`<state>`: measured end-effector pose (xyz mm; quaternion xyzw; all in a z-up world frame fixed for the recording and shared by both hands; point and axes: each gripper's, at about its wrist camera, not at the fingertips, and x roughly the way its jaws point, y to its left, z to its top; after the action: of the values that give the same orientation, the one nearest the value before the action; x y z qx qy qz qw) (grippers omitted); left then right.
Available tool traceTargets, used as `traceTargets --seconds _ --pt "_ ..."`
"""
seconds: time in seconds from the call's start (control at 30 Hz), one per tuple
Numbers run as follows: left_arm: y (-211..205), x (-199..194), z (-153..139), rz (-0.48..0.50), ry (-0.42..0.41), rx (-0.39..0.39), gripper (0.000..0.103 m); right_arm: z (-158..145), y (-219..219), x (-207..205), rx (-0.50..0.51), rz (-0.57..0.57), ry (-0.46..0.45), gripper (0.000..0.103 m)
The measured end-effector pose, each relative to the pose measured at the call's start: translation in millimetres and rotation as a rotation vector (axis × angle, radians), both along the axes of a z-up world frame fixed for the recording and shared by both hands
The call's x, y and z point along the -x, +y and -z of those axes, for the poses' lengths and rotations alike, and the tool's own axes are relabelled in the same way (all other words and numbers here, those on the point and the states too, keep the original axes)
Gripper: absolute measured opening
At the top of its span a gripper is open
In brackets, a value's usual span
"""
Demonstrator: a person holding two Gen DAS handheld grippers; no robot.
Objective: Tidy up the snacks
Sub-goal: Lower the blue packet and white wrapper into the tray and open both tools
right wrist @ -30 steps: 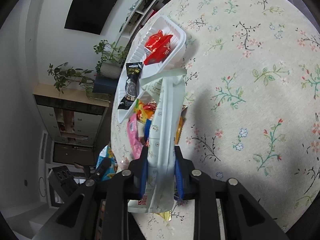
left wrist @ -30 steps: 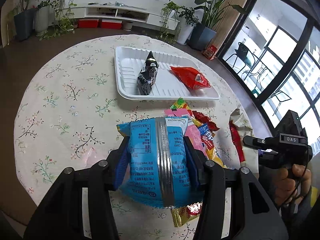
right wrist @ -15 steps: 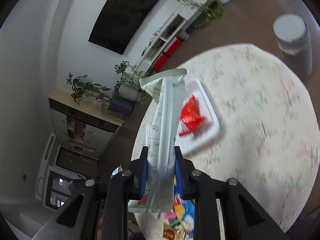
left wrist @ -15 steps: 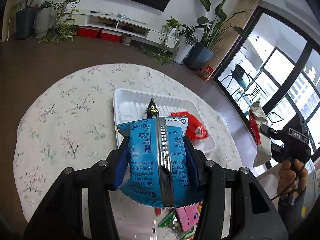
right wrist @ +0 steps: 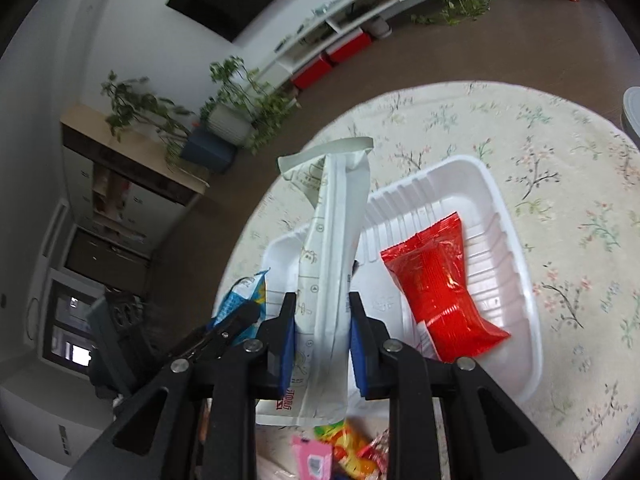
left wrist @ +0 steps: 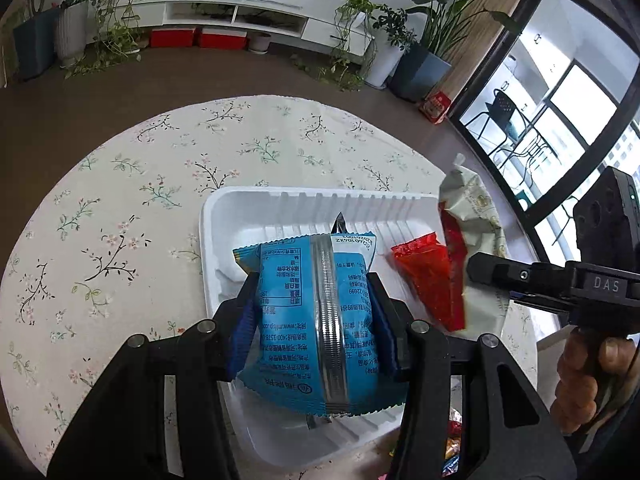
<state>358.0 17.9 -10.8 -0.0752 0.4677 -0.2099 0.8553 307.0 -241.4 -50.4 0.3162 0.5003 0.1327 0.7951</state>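
Crinkly blue foil packet [left wrist: 316, 320] pinched in left gripper [left wrist: 316, 316] jaws, above ribbed white plastic tray [left wrist: 256, 216] on floral round tabletop [left wrist: 120, 208]. Right gripper [right wrist: 322, 344] jaws clamp long pale paper-look packet [right wrist: 332, 248] over tray's edge. Glossy red packet [right wrist: 436, 280] lies inside tray; loose snacks [right wrist: 344, 448] crowd near edge.

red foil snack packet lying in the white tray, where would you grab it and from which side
Probably across the narrow waist of the red foil snack packet, coming from above. It lies flat in the white ribbed plastic tray, pinched in mid-length, with bare tray floor on both long sides for the fingers.
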Motion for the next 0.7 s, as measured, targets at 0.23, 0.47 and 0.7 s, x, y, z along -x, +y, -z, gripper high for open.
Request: traceTargets --seconds 0.23,0.47,0.7 --pt "-17 -12 27 0.013 0.002 -0.061 0.048 29 19 -17 0.123 -0.05 0.061 0.026" --pt "-22 -16 38 -0.003 -0.01 -0.089 0.053 39 27 -19 0.189 -0.079 0.074 0.026" --pt "-16 -13 30 -0.019 -0.029 -0.094 0.078 40 34 -23 0.226 -0.074 0.076 0.033"
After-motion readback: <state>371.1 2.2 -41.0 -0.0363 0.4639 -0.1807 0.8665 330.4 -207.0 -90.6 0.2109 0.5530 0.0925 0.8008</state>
